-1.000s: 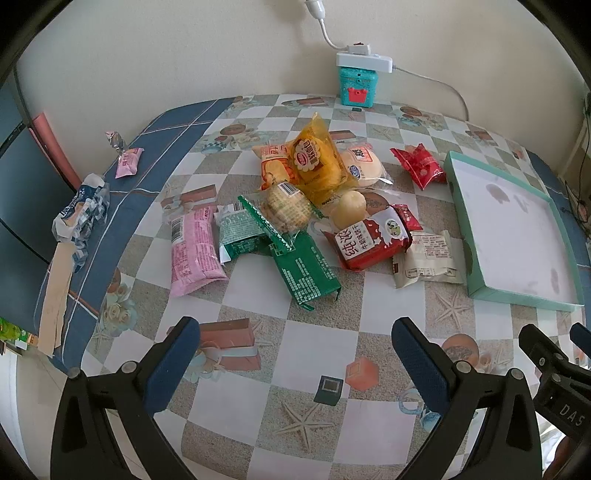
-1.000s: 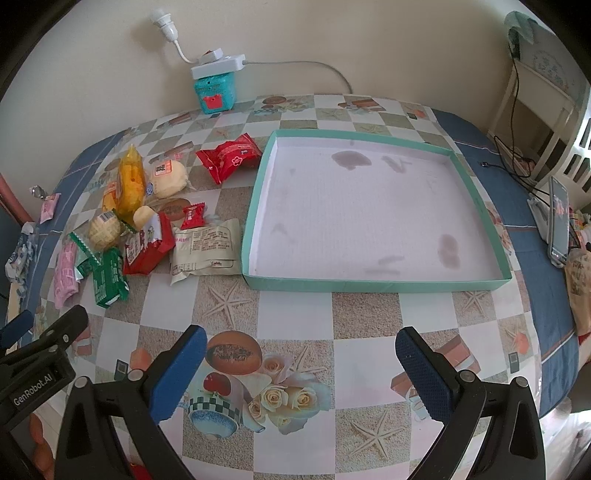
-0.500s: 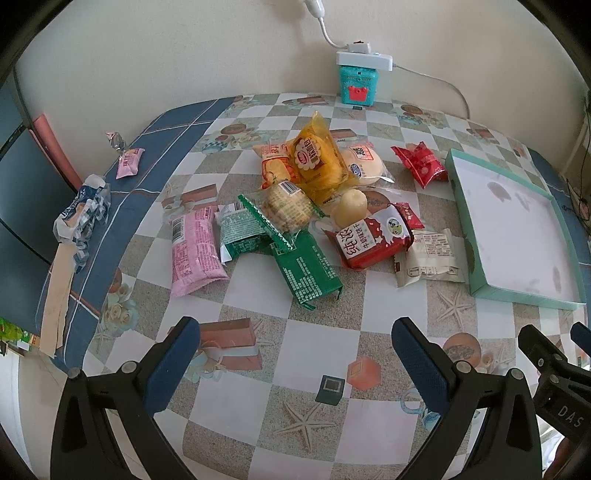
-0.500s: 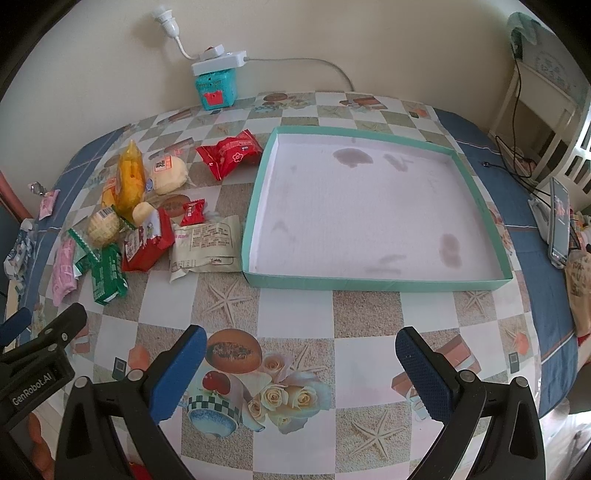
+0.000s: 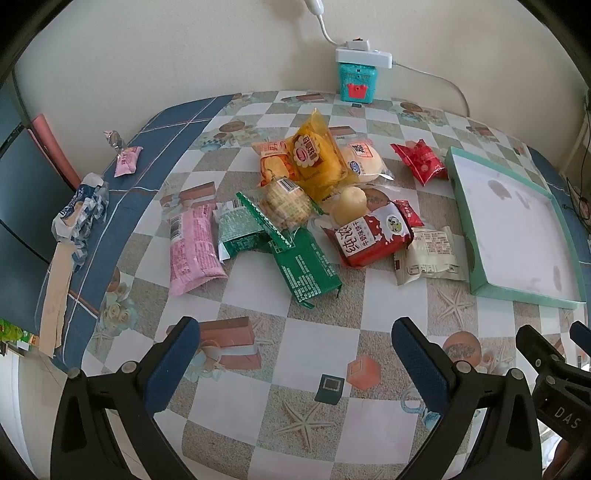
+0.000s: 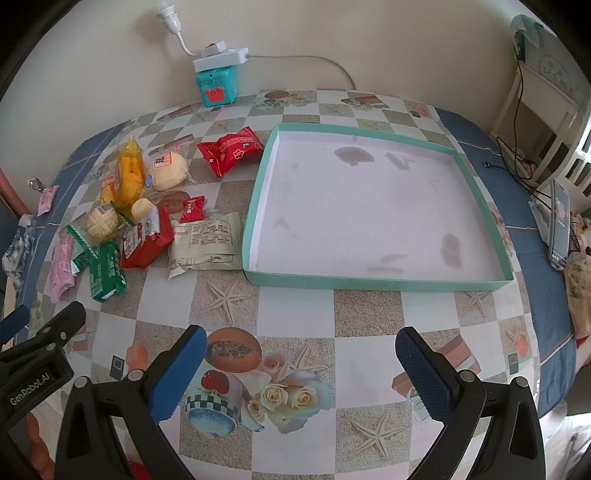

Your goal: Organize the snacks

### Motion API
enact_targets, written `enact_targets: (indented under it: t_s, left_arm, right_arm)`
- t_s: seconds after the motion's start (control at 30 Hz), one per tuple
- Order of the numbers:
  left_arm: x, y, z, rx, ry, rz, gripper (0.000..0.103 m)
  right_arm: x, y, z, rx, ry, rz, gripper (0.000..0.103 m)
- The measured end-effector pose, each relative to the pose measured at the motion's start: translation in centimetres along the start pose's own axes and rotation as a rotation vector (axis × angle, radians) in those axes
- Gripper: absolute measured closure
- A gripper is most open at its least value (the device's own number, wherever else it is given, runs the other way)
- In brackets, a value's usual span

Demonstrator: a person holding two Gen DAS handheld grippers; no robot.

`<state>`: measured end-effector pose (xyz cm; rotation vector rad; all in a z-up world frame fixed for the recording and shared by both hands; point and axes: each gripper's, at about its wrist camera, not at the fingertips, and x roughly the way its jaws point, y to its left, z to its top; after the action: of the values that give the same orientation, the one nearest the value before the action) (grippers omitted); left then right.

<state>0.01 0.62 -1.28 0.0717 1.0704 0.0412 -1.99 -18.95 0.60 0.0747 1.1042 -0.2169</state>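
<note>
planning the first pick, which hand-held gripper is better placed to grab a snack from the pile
Left. The left hand-held gripper is open and faces the dark green foil snack packet directly; the right hand-held gripper faces the shallow teal cardboard tray, the pile off to its left.

wall (image 6: 332, 33): cream | table (image 6: 295, 314): checkered cloth | light: daylight

Teal-walled tray (image 6: 376, 284), white floor; checkered tablecloth (image 5: 317, 343); blue-padded claws.

Left tongs (image 5: 295, 363), right tongs (image 6: 301, 373) agape
</note>
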Motion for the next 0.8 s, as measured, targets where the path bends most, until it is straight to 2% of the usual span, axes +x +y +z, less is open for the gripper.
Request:
enact_targets:
  t_s: [0.47, 0.8]
  left_arm:
    - [0.2, 0.3, 0.1, -0.015, 0.013, -0.026, 0.000]
    - [-0.1, 4.2, 2.0, -0.114, -0.006, -0.095, 0.000]
  right_arm:
    - [0.1, 0.1, 0.0, 0.000, -0.001, 0.003, 0.000]
    - [-1.1, 1.2, 1.7, -0.023, -0.058, 0.030, 0.000]
